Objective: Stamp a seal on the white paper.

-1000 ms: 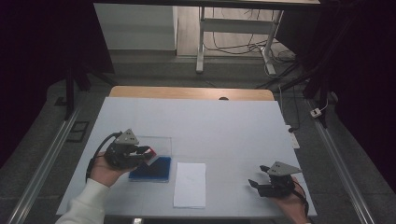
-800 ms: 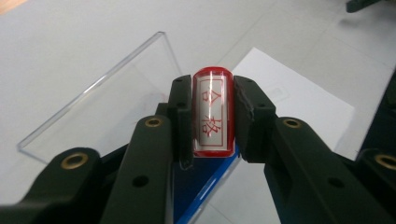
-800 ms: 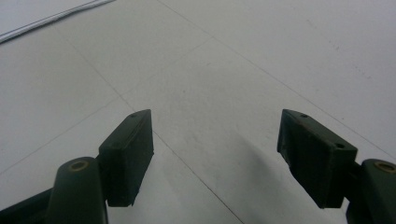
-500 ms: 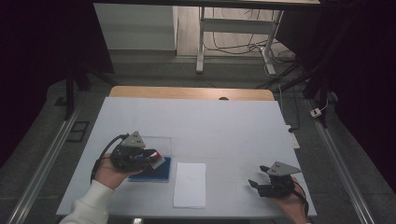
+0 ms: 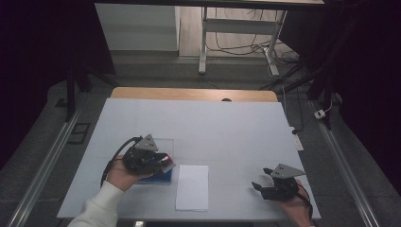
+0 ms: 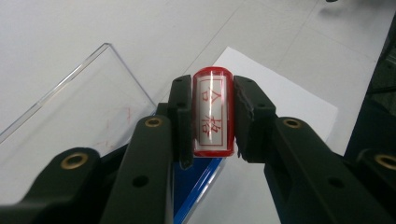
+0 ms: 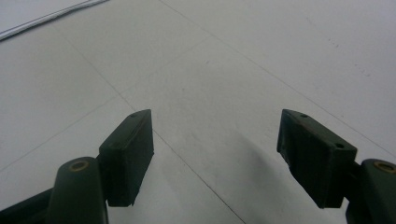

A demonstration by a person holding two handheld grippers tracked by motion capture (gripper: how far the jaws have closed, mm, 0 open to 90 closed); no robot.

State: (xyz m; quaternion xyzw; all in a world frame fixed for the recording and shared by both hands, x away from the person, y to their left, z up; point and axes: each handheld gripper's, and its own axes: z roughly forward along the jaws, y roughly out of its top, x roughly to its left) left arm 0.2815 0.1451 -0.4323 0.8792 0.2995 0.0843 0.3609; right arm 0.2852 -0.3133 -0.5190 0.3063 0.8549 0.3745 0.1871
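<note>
My left gripper (image 6: pixel 212 116) is shut on a red stamp (image 6: pixel 212 114) with a white label printed in red characters. The stamp hangs above a blue ink pad case (image 6: pixel 198 184) whose clear lid (image 6: pixel 70 121) lies open beside it. In the high view the left gripper (image 5: pixel 163 163) sits over the blue case (image 5: pixel 161 177), just left of a white sheet of paper (image 5: pixel 192 187). The paper (image 6: pixel 280 100) lies beyond the stamp. My right gripper (image 7: pixel 215 154) is open over bare table; it rests near the front right (image 5: pixel 265 184).
The white table (image 5: pixel 213 127) has a wooden strip along its far edge (image 5: pixel 194 94). A black cable (image 5: pixel 113 158) trails from the left gripper. A desk frame and cables stand on the floor behind the table.
The left gripper with the stamp has moved right and a little toward the front, over the blue case and nearer the paper. The right gripper has stayed put.
</note>
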